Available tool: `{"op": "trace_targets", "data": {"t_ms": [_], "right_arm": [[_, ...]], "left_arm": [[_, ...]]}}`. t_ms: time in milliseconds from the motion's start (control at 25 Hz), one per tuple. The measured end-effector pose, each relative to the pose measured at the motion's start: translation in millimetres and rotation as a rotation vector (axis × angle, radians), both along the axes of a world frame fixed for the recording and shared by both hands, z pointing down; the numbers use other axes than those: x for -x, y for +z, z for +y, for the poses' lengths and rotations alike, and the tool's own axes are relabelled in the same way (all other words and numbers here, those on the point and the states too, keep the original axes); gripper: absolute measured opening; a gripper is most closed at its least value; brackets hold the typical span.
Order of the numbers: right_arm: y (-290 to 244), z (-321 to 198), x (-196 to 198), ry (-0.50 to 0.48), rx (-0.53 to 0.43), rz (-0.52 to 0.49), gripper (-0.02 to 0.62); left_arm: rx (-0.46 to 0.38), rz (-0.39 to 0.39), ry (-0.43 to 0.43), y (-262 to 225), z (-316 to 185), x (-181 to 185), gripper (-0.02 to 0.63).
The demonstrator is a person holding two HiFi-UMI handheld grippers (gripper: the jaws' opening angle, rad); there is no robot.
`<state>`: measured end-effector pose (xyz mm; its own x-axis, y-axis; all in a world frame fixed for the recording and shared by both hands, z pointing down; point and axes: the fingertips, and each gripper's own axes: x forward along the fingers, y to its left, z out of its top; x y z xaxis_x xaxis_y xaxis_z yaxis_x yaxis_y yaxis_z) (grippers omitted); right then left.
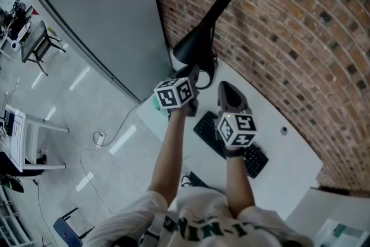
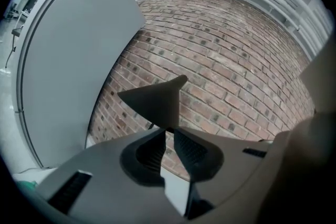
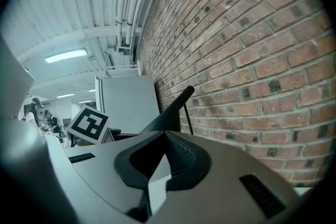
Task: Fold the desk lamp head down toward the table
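Hazard: your left gripper (image 1: 195, 74), jaws pinched thinly on the lamp head (image 1: 193, 46) rim at 12 o'clock, may slip when pulling down, while your right gripper (image 1: 226, 88), jaws together and empty, steadies nothing.

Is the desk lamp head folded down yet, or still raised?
Still raised. The lamp head slants upward above the table and shows before the brick wall in both gripper views.

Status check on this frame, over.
Left gripper shut on lamp head, at its lower edge. Right gripper shut, empty, near keyboard. Lamp head raised, not folded. No obstruction seen.
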<state>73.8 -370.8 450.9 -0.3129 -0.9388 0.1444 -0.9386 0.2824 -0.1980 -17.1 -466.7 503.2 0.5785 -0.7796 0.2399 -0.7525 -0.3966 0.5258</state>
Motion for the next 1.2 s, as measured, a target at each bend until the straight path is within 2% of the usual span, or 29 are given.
{"op": "trace_targets", "data": {"t_ms": [800,1200], "right_arm": [[36,-18,1,0.009,0.08,-0.021,0.005],[52,-26,-19,0.046,0.111,-0.029,0.005]], "left_arm": [[0.069,0.078,0.021,49,-22,-19,0.049],[0.099,0.097,0.023,67,-33,-29,0.052]]}}
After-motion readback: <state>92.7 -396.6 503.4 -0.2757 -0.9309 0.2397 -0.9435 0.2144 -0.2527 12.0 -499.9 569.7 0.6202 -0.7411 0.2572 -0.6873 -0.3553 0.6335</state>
